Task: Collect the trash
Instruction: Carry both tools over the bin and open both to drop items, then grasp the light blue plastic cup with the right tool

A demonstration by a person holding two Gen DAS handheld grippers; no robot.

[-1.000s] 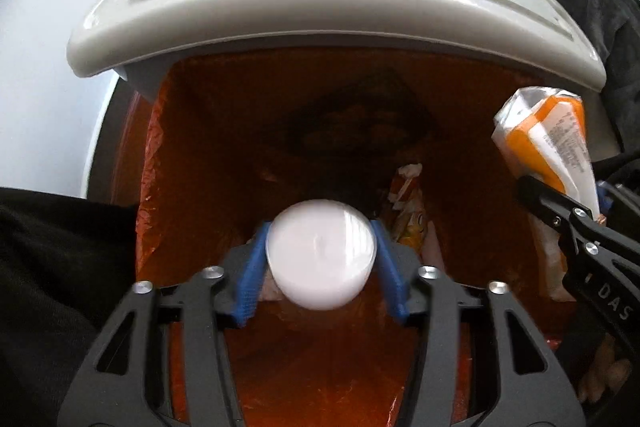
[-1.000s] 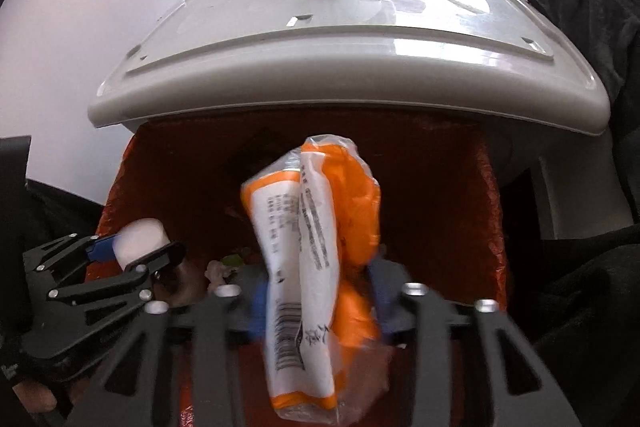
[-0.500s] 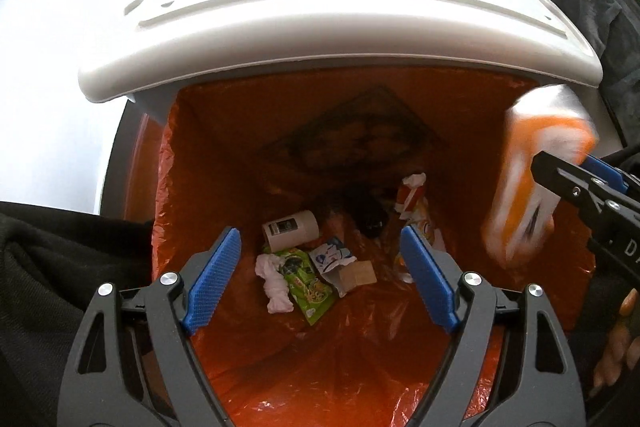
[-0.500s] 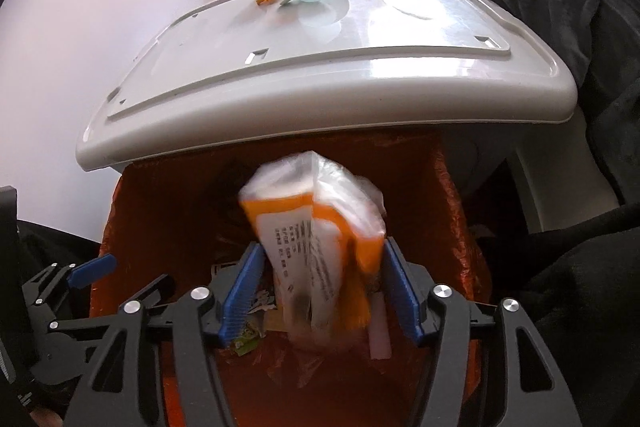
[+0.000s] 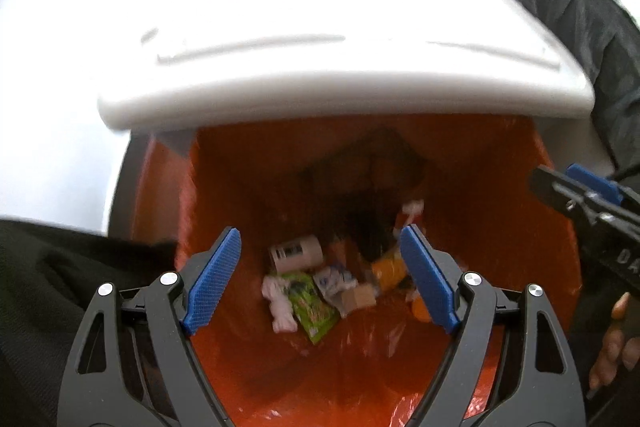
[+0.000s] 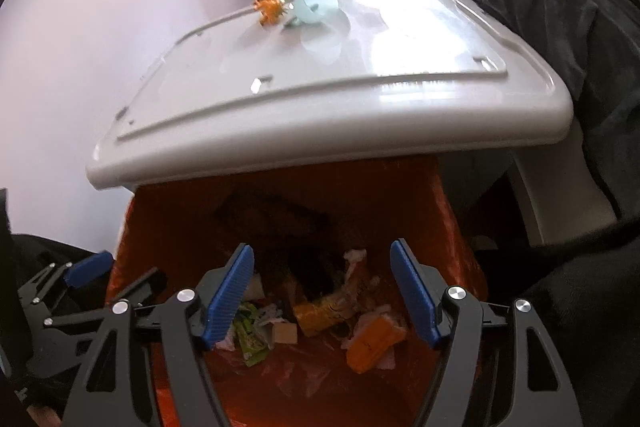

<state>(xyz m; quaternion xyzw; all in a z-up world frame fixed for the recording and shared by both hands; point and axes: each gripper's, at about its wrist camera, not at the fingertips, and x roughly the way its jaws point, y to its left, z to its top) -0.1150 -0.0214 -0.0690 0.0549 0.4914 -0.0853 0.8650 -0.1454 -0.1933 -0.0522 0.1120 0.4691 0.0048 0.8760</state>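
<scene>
The bin's orange liner [image 5: 224,187] opens below both grippers, under a raised white lid [image 5: 320,67]. My left gripper [image 5: 319,231] is open above it with nothing between its blue pads. A white cylinder [image 5: 296,253] lies at the bottom beside a green wrapper [image 5: 314,307] and a crumpled tissue [image 5: 280,303]. My right gripper [image 6: 322,247] hangs over the same liner [image 6: 168,227]; its jaws are opening and nothing is between them. The orange-and-white packet [image 6: 374,343] lies in the trash below it. Each gripper shows at the other view's edge: the right gripper [image 5: 580,203] and the left gripper [image 6: 80,275].
A pale blue cup [image 6: 316,5] and a small orange toy [image 6: 269,9] rest on the white lid [image 6: 360,75]. Dark fabric [image 6: 540,7] drapes at the right. A pale wall [image 6: 100,47] stands left. A person's fingers [image 5: 612,339] hold the right gripper's handle.
My left gripper let go of the white cylinder, which dropped into the bin. My right gripper released the orange-and-white packet, which also fell in. Both jaws spread wider and both views pulled upward.
</scene>
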